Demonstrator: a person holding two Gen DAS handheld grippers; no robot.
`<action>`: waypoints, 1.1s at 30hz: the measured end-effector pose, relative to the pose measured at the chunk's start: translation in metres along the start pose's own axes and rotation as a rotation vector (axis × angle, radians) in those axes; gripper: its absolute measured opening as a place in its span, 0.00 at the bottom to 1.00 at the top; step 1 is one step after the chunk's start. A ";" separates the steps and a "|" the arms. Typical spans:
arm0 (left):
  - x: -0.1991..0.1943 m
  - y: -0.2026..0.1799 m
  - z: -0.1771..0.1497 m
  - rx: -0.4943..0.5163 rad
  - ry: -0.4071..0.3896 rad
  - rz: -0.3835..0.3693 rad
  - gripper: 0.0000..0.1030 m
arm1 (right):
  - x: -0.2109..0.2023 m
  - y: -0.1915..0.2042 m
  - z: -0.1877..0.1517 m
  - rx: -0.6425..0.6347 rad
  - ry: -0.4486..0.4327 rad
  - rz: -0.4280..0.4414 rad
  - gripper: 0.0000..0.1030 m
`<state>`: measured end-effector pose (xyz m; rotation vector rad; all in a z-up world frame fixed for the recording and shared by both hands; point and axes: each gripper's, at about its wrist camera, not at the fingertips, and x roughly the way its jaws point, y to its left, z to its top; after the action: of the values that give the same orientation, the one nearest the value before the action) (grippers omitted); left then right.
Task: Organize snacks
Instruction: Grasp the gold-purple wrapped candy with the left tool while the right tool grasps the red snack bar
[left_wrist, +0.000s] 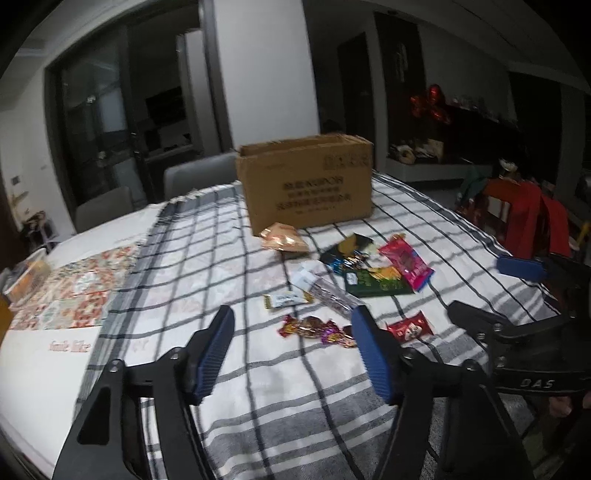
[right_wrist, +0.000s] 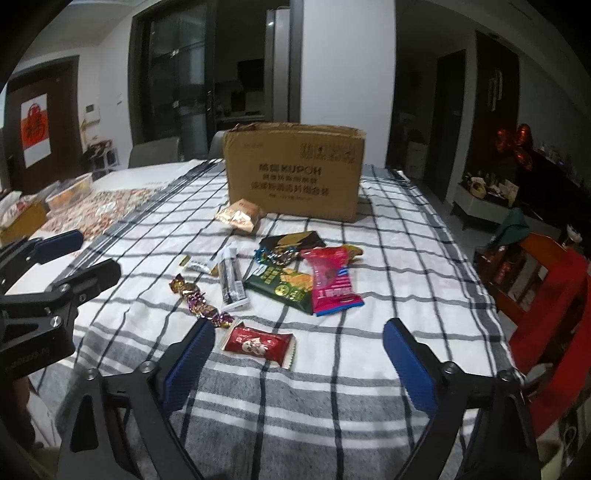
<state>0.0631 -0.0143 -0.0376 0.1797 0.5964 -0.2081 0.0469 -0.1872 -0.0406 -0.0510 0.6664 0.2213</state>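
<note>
An open cardboard box stands at the far side of the checked tablecloth. Snacks lie scattered in front of it: a gold packet, a pink packet, a green packet, a red packet, wrapped candies, a clear stick pack. My left gripper is open and empty, hovering near the candies. My right gripper is open and empty, just above the red packet.
A patterned mat and a food tub lie at the table's left. A red chair stands at the right edge. Grey chairs stand behind the table. Each gripper shows in the other's view.
</note>
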 end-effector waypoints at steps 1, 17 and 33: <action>0.005 -0.001 0.000 0.010 0.013 -0.023 0.55 | 0.004 0.002 0.000 -0.006 0.008 0.017 0.85; 0.061 -0.023 -0.003 0.203 0.109 -0.248 0.32 | 0.054 0.010 -0.009 -0.084 0.146 0.159 0.64; 0.091 -0.031 -0.008 0.248 0.167 -0.308 0.26 | 0.072 0.016 0.000 -0.304 0.179 0.269 0.46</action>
<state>0.1248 -0.0549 -0.0995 0.3477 0.7633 -0.5702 0.0982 -0.1578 -0.0848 -0.2764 0.8133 0.5819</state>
